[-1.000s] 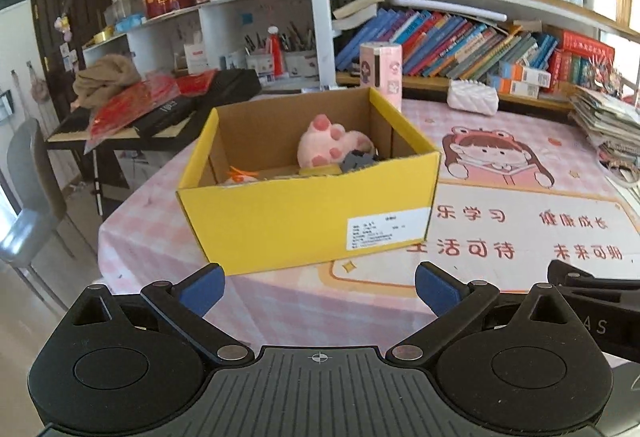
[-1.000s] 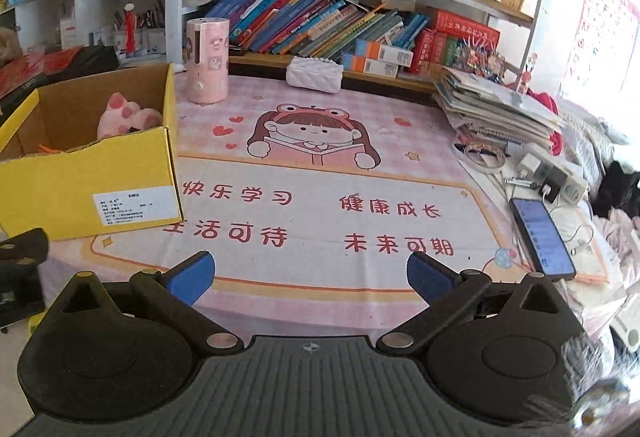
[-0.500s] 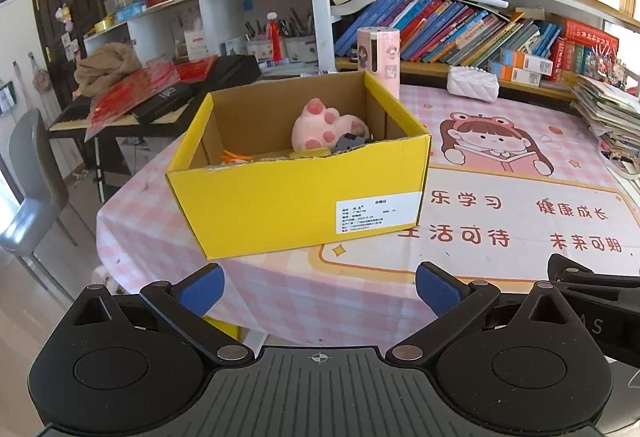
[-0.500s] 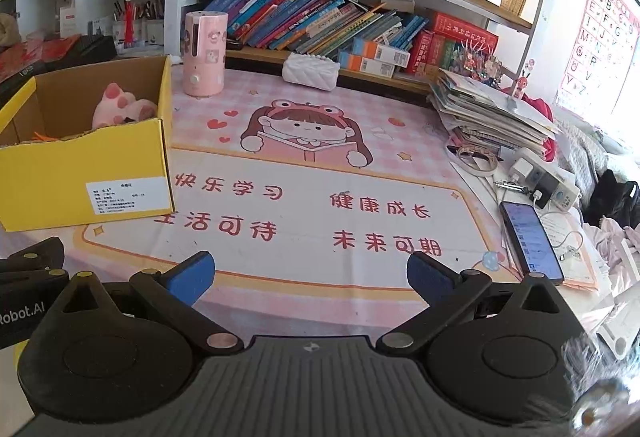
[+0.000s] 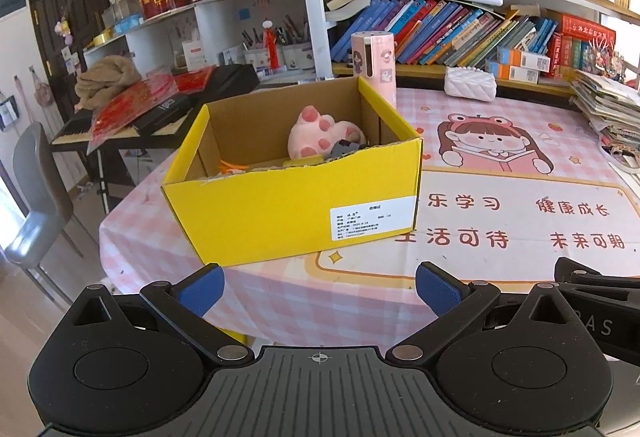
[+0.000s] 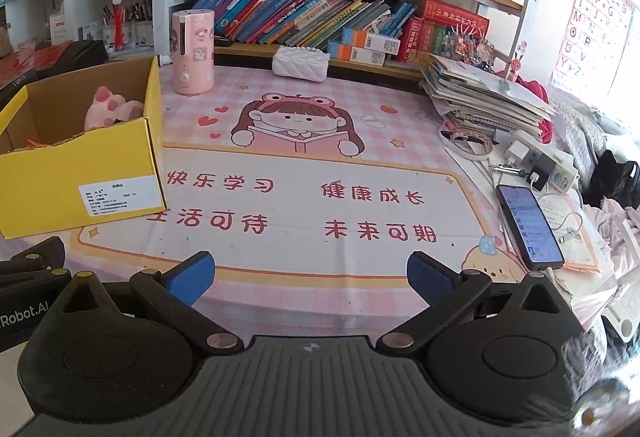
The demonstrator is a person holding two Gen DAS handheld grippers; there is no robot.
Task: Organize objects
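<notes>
A yellow cardboard box (image 5: 292, 205) (image 6: 76, 189) stands open on the left part of the pink table mat. Inside it lie a pink paw-shaped plush (image 5: 320, 135) (image 6: 110, 109), something orange (image 5: 232, 166) and a dark item (image 5: 344, 149) that is mostly hidden by the box wall. My left gripper (image 5: 318, 291) hovers open in front of the box, off the table's near edge, with nothing between its blue pads. My right gripper (image 6: 310, 277) is open too, above the mat's near edge and to the right of the box, and holds nothing.
A pink cylindrical appliance (image 6: 192, 51) and a white quilted pouch (image 6: 300, 63) stand at the back of the table. At the right lie a paper stack (image 6: 484, 93), chargers (image 6: 540, 161) and a phone (image 6: 528, 225). Full bookshelves (image 6: 320, 13) rise behind. A grey chair (image 5: 36, 197) stands at the left.
Both grippers have drawn back from the table and risen a little, so the box looks smaller and farther. Both stayed open and empty. Nothing on the table moved.
</notes>
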